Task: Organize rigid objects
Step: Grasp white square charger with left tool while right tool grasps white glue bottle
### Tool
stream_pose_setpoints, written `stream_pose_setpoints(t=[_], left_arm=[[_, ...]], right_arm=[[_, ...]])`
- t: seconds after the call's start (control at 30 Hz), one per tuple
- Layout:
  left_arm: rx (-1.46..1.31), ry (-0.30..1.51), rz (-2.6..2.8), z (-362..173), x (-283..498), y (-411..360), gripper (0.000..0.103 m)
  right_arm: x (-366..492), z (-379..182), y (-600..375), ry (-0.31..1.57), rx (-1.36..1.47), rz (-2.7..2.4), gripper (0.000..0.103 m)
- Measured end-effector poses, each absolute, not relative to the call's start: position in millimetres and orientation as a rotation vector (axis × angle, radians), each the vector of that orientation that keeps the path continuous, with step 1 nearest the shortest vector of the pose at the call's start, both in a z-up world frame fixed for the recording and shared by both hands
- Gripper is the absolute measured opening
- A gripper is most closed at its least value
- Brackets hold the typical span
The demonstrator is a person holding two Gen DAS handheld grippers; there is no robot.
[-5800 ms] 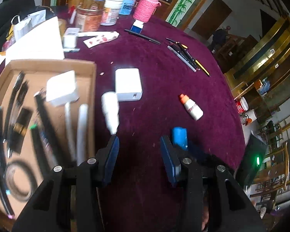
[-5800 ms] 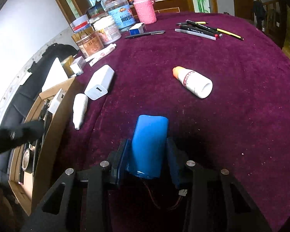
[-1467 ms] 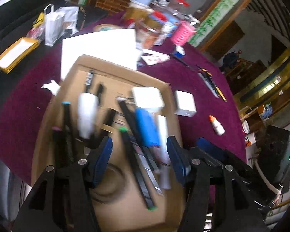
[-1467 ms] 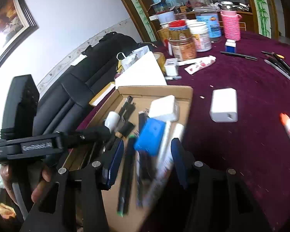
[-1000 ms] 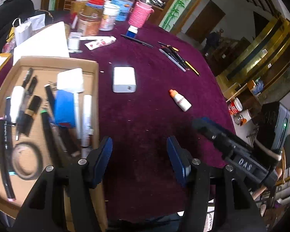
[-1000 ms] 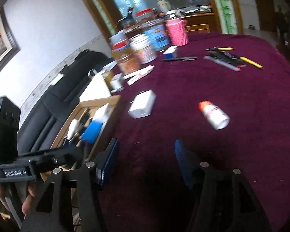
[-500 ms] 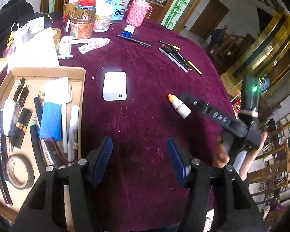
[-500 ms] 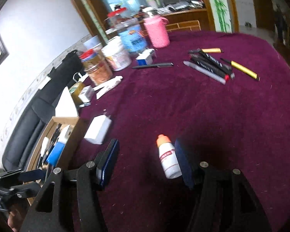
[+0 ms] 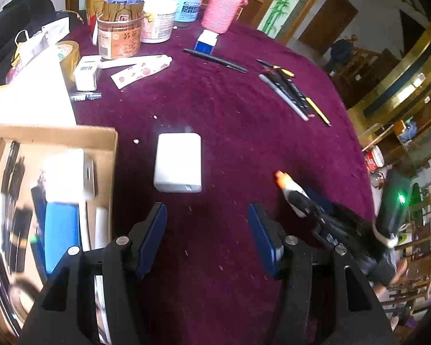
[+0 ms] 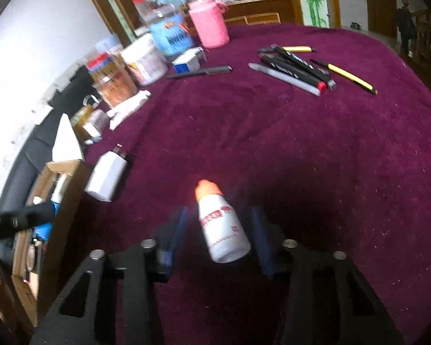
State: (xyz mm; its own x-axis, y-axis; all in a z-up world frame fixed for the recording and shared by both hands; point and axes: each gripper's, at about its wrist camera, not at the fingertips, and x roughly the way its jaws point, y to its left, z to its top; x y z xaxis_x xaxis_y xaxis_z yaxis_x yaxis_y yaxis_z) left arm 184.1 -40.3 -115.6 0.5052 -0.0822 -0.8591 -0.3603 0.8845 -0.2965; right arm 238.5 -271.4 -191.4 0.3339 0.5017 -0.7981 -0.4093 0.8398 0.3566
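Observation:
A small white bottle with an orange cap (image 10: 219,224) lies on the purple tablecloth between the open fingers of my right gripper (image 10: 217,228); the pads are not touching it. In the left wrist view the bottle (image 9: 288,191) shows with the right gripper around it. My left gripper (image 9: 208,238) is open and empty above the cloth, just short of a white charger block (image 9: 178,161). The cardboard box (image 9: 109,155) at the left holds a blue battery pack (image 9: 61,231), a white adapter, pens and markers.
Several pens and markers (image 10: 296,67) lie at the far right. Jars and a pink cup (image 9: 222,8) stand at the back. A white tube (image 9: 140,69), a small white box (image 9: 86,72) and white paper (image 9: 34,97) lie behind the cardboard box.
My right gripper has moved forward and down so the bottle now lies between its fingers. My left gripper has moved closer to the charger block. The blue battery pack lies in the box.

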Motion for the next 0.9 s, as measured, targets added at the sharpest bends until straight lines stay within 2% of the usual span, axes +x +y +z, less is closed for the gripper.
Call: stream_pose_setpoints(t=[0.13, 0.57, 0.6, 0.63, 0.83, 0.9], left_arm=[[-0.474, 1.052, 0.201, -122, 203, -28, 0.057], [-0.467, 1.139, 0.225, -154, 238, -13, 0.060], [-0.479, 1.156, 0.225, -158, 236, -13, 0.056], [-0.468, 1.152, 0.232, -158, 236, -14, 0.045], [-0.458, 1.149, 0.240, -156, 220, -22, 0.044], [-0.464, 1.154, 0.211, -153, 207, -30, 0.044]], right_arm=[[236, -192, -269, 1.080, 0.083, 0.614, 0.027], [239, -194, -271, 1.104, 0.131, 0.626, 0.027], [239, -194, -271, 1.103, 0.136, 0.627, 0.027], [239, -193, -271, 1.103, 0.143, 0.632, 0.027], [236, -194, -263, 1.100, 0.113, 0.654, 0.027], [236, -195, -261, 1.100, 0.094, 0.645, 0.024]])
